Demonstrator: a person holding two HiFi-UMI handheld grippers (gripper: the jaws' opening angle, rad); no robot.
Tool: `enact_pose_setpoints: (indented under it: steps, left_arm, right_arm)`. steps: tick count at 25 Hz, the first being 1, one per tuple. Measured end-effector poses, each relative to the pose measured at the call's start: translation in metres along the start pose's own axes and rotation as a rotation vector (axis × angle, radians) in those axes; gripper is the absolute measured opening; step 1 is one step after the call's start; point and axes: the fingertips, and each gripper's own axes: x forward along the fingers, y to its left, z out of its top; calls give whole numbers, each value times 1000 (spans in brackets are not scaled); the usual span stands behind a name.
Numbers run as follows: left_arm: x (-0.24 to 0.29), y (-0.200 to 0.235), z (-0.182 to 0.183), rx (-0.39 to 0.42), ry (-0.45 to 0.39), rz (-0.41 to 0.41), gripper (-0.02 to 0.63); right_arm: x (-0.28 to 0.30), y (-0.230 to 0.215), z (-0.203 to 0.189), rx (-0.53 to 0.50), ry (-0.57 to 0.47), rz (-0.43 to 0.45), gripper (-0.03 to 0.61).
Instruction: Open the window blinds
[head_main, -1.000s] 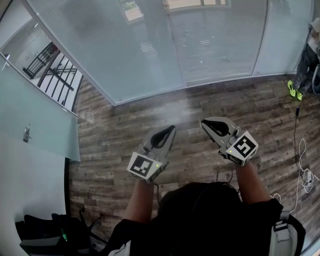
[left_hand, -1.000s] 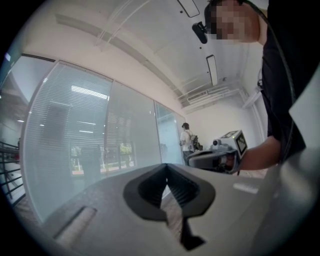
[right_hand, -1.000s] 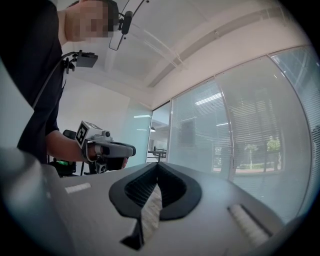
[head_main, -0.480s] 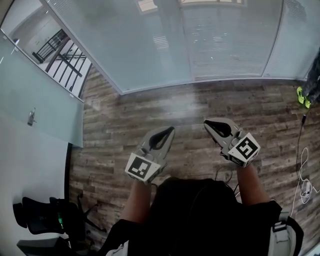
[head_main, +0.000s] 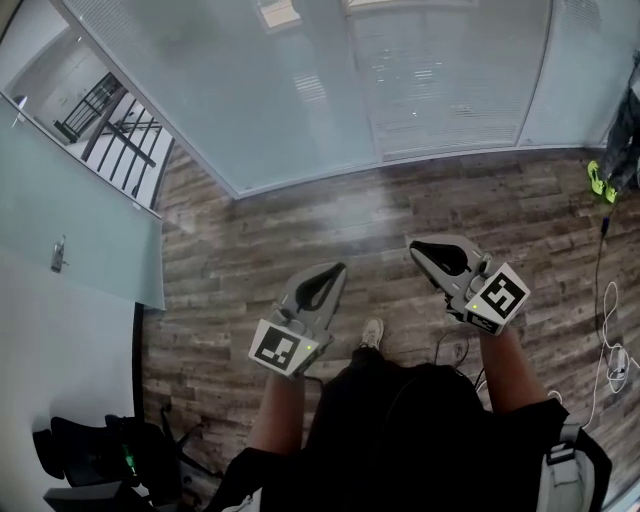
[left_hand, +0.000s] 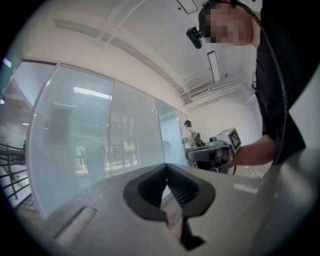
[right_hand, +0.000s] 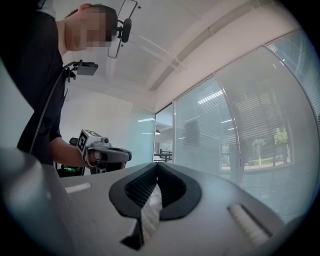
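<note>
Over a grey-brown wood-plank floor (head_main: 250, 270), the grey two-jaw left gripper (head_main: 338, 268) is held out level in front of the person, its black-lined jaws closed tip to tip with nothing between them, as the left gripper view shows. The matching right gripper (head_main: 414, 248) is held beside it, apart from it and a little nearer the windows. Its jaws are likewise pressed together and empty. Each gripper carries a white marker cube (head_main: 283, 347) with black square patterns at the hand end, and bare forearms run back from both to a dark short-sleeved top. One pale shoe (head_main: 372, 333) of the person shows on the boards between the arms. Ahead, a curved wall of tall pale glass panels (head_main: 270, 110) rises from the floor's far edge. The white horizontal-slat window blinds (head_main: 440, 90) hang lowered across the panels facing the right gripper, well apart from both grippers and touched by neither. To the left stands a frosted glass door (head_main: 80, 240) with a small metal handle, and beyond it a black metal railing (head_main: 110, 125) is visible. At the right edge a thin white cable (head_main: 605, 340) lies looped on the boards, and farther back a pair of yellow-green shoes (head_main: 598, 180) belonging to another person stands near the glass.
</note>
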Motion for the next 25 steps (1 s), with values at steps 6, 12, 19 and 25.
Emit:
enact_pose_setpoints:
  steps: [6,12,19,25]
  left_arm:
    - [15,27,-5,-14,-35,-18,5]
    - [41,57,-17,-40,-31,-43,5]
    - [63,91,-14,-45,-53,-95,5]
    - [81,117,-8,-40,-80,-136,5]
  right_arm:
    - [15,-19,-7,-11,5,-32,6]
    - [38,-47,1,-32,19,-55,6]
    - [77,-63,1,-70,26,-58,6]
    - [98,-77,1,-82,44,-95,6]
